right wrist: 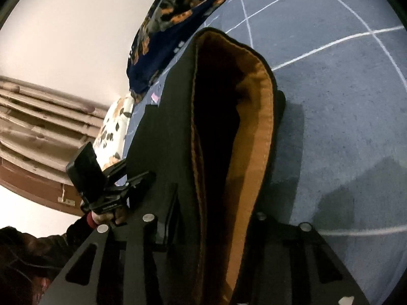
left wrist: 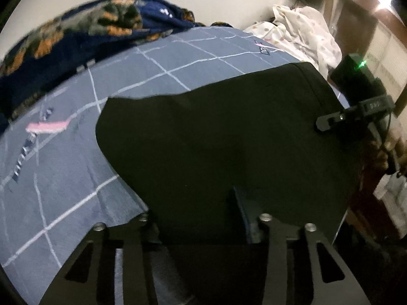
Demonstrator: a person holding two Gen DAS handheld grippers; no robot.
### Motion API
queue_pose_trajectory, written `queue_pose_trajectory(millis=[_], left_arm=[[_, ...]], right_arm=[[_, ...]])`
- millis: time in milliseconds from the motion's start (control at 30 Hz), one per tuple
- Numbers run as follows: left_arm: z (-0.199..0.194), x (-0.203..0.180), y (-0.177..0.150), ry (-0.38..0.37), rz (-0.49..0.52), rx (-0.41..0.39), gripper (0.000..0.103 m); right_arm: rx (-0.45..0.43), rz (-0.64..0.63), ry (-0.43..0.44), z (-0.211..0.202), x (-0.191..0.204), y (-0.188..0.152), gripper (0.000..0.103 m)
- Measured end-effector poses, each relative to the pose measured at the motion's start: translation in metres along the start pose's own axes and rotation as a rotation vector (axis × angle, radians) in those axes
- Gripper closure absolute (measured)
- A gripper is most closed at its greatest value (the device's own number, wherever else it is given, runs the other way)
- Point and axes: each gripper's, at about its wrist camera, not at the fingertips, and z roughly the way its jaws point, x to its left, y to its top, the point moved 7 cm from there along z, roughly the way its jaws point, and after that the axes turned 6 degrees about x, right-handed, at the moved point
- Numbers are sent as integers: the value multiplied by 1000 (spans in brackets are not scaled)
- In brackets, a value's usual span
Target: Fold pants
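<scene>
Black pants (left wrist: 223,132) with an orange-brown lining (right wrist: 257,127) lie on a bed with a blue grid sheet (left wrist: 63,178). In the left wrist view my left gripper (left wrist: 198,218) is shut on the near edge of the black cloth, which fills the gap between its fingers (left wrist: 244,211). The right gripper (left wrist: 328,122) shows there at the pants' right edge, clamped on it. In the right wrist view my right gripper (right wrist: 213,211) is shut on the gaping waistband, whose lined rim runs up between its fingers. The left gripper (right wrist: 137,178) grips the cloth at the left, held by a hand (right wrist: 106,218).
A dark blue blanket (left wrist: 76,33) with orange flowers is bunched along the wall side of the bed. A white dotted cloth (left wrist: 305,30) is heaped at the far corner. A black box (left wrist: 356,76) with a green light stands beside the bed. Bare sheet (right wrist: 343,101) spreads right of the pants.
</scene>
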Motion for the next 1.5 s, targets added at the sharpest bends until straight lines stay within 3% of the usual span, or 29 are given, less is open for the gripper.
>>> queue_pose_trajectory(millis=[133,567,1033,1500], left_arm=[[-5,-1,4,27,15,-7,72],[-24,1,-2,62,11,-31,77],[-62,22,-19,101,-22,-66,79],[-101,85,-47,141,-132,-86,80]], right_arm=[[-44,25,40,-5,4,-3,68],[-90,44,99,-8,28,-9,69],[-75,14,132,20,70,-4,69],[1,-50,166,74,123,10,69]])
